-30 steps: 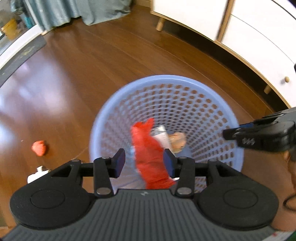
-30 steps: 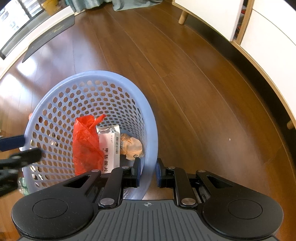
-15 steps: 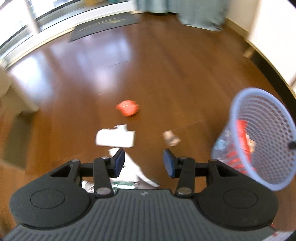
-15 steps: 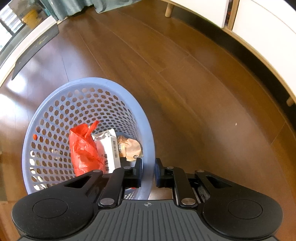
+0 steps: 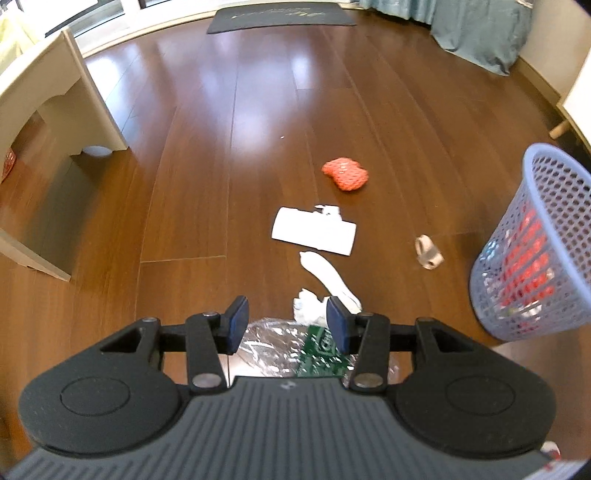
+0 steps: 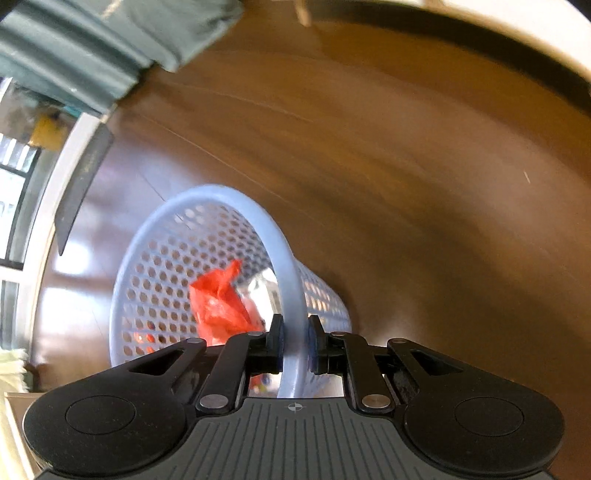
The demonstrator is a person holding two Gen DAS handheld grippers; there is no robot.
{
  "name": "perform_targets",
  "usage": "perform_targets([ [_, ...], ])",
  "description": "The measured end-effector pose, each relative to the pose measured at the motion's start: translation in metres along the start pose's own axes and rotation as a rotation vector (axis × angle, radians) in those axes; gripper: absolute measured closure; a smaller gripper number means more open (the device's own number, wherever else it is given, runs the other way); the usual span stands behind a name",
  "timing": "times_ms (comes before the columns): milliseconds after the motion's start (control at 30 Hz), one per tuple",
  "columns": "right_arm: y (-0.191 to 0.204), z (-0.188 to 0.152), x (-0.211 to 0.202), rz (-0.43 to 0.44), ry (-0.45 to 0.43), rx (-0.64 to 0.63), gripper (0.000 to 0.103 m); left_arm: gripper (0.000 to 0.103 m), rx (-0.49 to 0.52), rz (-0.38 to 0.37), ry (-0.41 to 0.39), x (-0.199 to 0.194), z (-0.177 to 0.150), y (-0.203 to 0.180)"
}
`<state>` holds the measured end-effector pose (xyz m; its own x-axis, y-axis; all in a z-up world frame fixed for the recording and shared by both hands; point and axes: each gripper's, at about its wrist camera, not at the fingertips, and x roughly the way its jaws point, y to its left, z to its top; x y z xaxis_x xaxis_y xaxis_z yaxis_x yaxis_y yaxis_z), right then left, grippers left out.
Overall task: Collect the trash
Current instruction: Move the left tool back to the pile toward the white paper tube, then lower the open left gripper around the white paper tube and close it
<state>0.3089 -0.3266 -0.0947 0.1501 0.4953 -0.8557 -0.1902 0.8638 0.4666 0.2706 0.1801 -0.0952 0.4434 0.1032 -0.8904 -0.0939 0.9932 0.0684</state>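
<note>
In the left wrist view my left gripper (image 5: 287,317) is open with nothing between its pads. It hangs over a clear plastic wrapper with a green label (image 5: 295,350) lying on the wooden floor. Just ahead lie a crumpled white tissue (image 5: 306,304), a long white scrap (image 5: 328,275), a flat white carton (image 5: 314,232), a red net (image 5: 345,173) and a small beige wrapper (image 5: 428,253). The blue mesh basket (image 5: 532,258) stands at the right. My right gripper (image 6: 293,332) is shut on the basket's rim (image 6: 207,195); the basket looks tilted, with a red plastic bag (image 6: 221,302) inside.
A beige piece of furniture (image 5: 55,92) stands at the left, a dark doormat (image 5: 280,14) lies at the far end by the window, and a teal curtain (image 5: 476,33) hangs down at the far right. A white cabinet's leg (image 5: 557,129) stands behind the basket.
My left gripper swung from over the basket to the trash scattered on the floor, leaving the red bag inside. My right gripper closed on the rim and rolled; the basket now appears tilted.
</note>
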Motion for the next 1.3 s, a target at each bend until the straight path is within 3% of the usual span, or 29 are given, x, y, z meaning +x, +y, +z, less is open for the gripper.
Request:
perform_targets([
  [133, 0.024, 0.003, 0.009, -0.074, -0.054, -0.163, 0.094, 0.062, 0.017, 0.009, 0.022, 0.036, 0.011, -0.001],
  [333, 0.023, 0.005, 0.032, -0.127, -0.022, -0.236, 0.094, 0.061, 0.044, -0.015, 0.058, 0.072, 0.026, -0.007],
  [400, 0.024, 0.004, 0.035, -0.144, -0.028, -0.260, 0.094, 0.055, 0.052, -0.026, 0.057, 0.078, 0.030, -0.008],
  [467, 0.026, 0.009, 0.041, -0.149, -0.034, -0.269, 0.094, 0.038, 0.058, -0.039, 0.045, 0.083, 0.034, -0.007],
  [767, 0.041, 0.019, 0.051, -0.173, -0.037, -0.356, 0.093, 0.024, 0.106, -0.083, 0.037, 0.125, 0.042, -0.013],
  [933, 0.051, 0.023, 0.057, -0.214, -0.026, -0.459, 0.091, 0.022, 0.144, -0.084, 0.023, 0.149, 0.048, -0.021],
  [1300, 0.055, 0.024, 0.065, -0.227, -0.029, -0.514, 0.090, 0.007, 0.282, -0.115, 0.081, 0.203, 0.058, -0.046],
])
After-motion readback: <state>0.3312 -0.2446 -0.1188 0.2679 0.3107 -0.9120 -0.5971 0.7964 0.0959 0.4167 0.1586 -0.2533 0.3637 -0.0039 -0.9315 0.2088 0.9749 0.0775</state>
